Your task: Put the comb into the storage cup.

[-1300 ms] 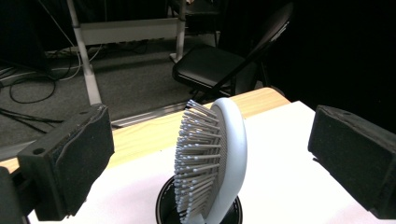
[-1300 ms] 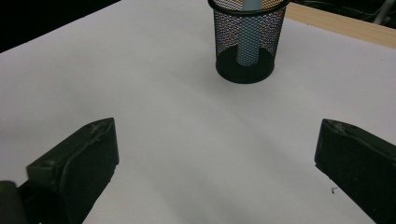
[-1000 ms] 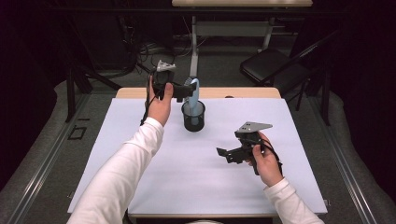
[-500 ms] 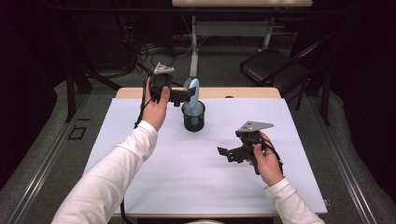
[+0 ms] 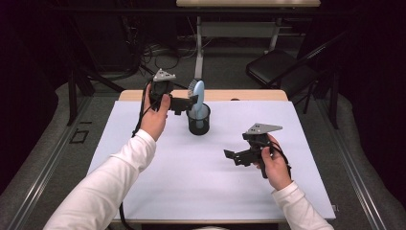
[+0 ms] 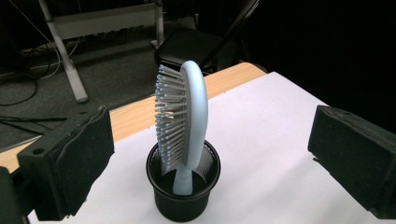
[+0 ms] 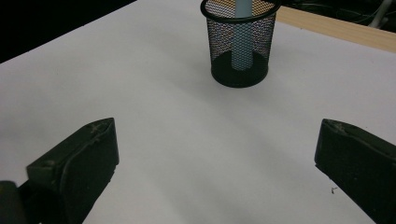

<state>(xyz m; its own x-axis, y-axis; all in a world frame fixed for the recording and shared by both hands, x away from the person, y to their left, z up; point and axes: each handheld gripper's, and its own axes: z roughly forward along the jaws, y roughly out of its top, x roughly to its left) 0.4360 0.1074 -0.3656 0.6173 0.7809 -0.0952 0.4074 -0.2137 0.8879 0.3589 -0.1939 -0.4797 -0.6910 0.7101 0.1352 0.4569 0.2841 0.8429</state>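
The light-blue hairbrush [image 6: 187, 126] stands handle-down in the black mesh cup [image 6: 184, 198] on the tabletop [image 5: 191, 182]; left tool [image 5: 189, 103] spread beside it, right tool [image 5: 237, 157] spread, idle; placement looks done

Even light from overhead falls on the white table [image 5: 191, 182], which is bright without glare, while the room past its far edge and side edges sinks into near black. Shadows on the table are faint and soft. Both gripper views are sharp at the middle, and their near jaws are slightly soft.
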